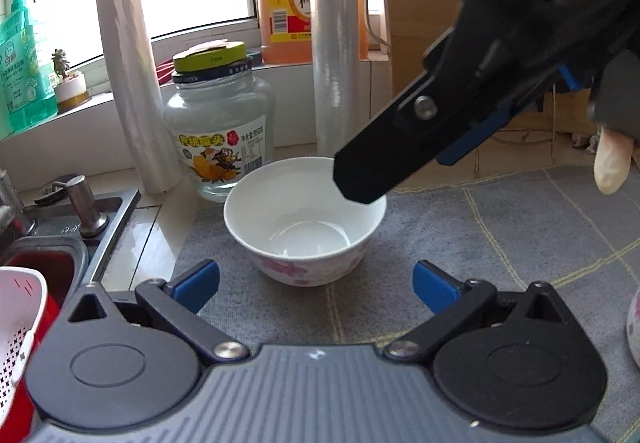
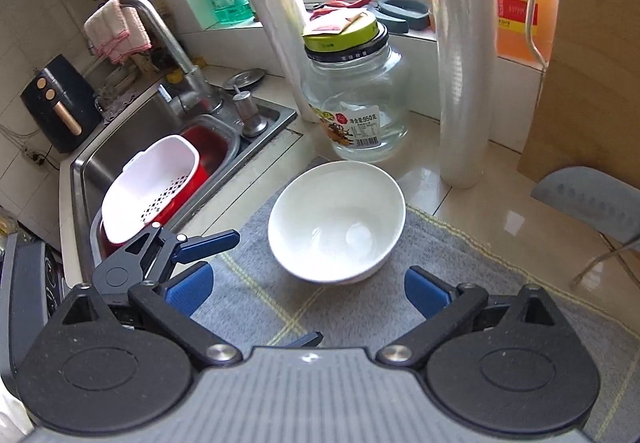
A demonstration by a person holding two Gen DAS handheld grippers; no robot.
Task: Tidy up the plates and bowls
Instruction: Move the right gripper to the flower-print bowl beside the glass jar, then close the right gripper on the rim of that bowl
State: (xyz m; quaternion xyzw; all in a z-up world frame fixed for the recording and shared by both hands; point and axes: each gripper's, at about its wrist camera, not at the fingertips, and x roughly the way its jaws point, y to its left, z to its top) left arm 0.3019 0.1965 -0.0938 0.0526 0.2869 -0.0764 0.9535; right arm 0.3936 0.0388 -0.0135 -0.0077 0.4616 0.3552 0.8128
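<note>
1. At your far left the sink [image 2: 132,147] holds a white strainer [image 2: 148,191] over a red tub [image 2: 208,151]; none of it is touching the task's thing.
2. Your left claw [image 1: 316,283] is spread wide and empty, its blue pads [image 1: 200,283] low over the grey mat [image 1: 480,243].
3. The bowl [image 1: 304,219] stands upright on the mat, straight ahead of the left claw and centred between its pads, near but not yet between them. A bowl is round, so no long axis matters; only the rim does.
4. Just behind the bowl stand a jar [image 1: 220,131] and two film rolls [image 1: 136,83] on the worktop [image 2: 432,179]. Keep clear of them.
5. Your right claw [image 2: 308,289] is also spread and empty. In the left view its tip hangs over the bowl's right rim; whether it touches, you cannot tell. In its own view the bowl sits just ahead, dead centre.
6. Judging by this, the right claw is the nearer one and better placed to pinch the rim.
7. At the far right edge of the left view a second flowered bowl [image 1: 634,327] peeks in, mostly cut off.
</note>
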